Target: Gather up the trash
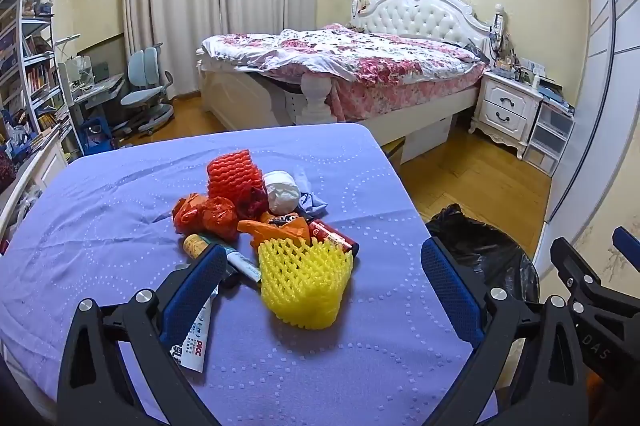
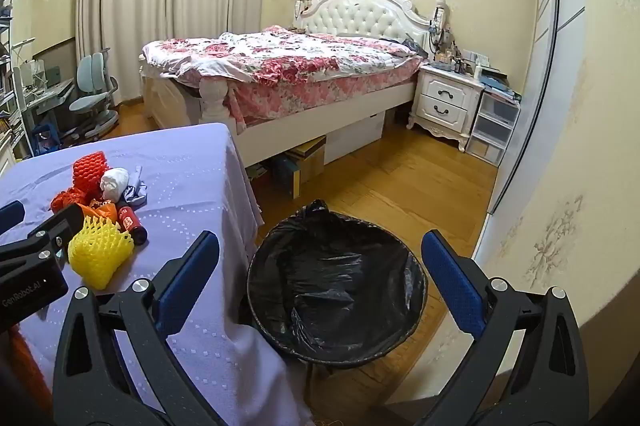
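A heap of trash lies on the purple-clothed table point(image 1: 100, 226): a yellow foam net point(image 1: 306, 286), a red foam net point(image 1: 232, 174), crumpled orange bags point(image 1: 208, 214), a white wad point(image 1: 282, 192), a red can point(image 1: 332, 236) and a tube point(image 1: 240, 262). My left gripper point(image 1: 324, 270) hovers open just in front of the heap, with the yellow net point(image 2: 100, 252) between its blue pads but untouched. My right gripper point(image 2: 320, 258) is open above the black-lined bin point(image 2: 336, 286), which stands on the floor right of the table. Nothing is held.
A flat paper wrapper point(image 1: 196, 338) lies under the left finger. Beyond the table are a bed point(image 2: 288, 66), a white nightstand point(image 2: 444, 102), a desk chair point(image 1: 146, 90) and bookshelves point(image 1: 28, 58). A wall point(image 2: 560, 186) runs close on the right.
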A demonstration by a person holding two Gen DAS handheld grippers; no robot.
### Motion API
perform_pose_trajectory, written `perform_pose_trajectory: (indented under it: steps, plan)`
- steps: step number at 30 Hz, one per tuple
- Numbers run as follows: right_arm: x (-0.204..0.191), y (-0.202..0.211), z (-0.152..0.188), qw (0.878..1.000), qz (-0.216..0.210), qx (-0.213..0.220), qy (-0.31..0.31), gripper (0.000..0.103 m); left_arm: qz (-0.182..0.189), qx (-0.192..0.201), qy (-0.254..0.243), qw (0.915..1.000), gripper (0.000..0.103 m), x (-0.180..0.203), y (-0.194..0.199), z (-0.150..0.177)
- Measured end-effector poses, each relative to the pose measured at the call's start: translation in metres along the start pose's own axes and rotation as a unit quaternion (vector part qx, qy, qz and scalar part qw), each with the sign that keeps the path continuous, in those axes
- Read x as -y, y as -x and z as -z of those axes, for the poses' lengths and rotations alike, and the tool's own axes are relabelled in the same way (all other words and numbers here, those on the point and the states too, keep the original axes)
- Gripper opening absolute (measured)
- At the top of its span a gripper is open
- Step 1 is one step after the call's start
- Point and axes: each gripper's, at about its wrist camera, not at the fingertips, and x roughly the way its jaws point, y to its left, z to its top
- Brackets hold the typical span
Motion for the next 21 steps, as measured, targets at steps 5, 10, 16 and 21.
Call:
perform_pose_trajectory:
  steps: [5,10,16,21]
  plan:
    - [0.0066,-0.0013,0.0029,1.0,0.002,0.004,-0.003,0.099,-0.009,0.004,-0.013,0.9999,0.097,0.0026,0.0005,0.0019]
    - [0.0057,-0.0007,0.0019,1.0,0.004,0.0,-0.007,0.099,-0.004,-0.001,-0.01,0.9999,0.097,0.0004,0.0003,0.0003]
    - [0.0074,-0.003,-0.0014,1.0,0.007,-0.008,-0.011,0.099,-0.005,-0.002,-0.008,1.0,0.097,0.0039,0.0008,-0.0015]
    - [0.0088,-0.0025,-0.0013,1.0,0.006,-0.007,-0.012,0.099,-0.005,-0.001,-0.01,0.9999,0.097,0.0048,0.0004,-0.0008]
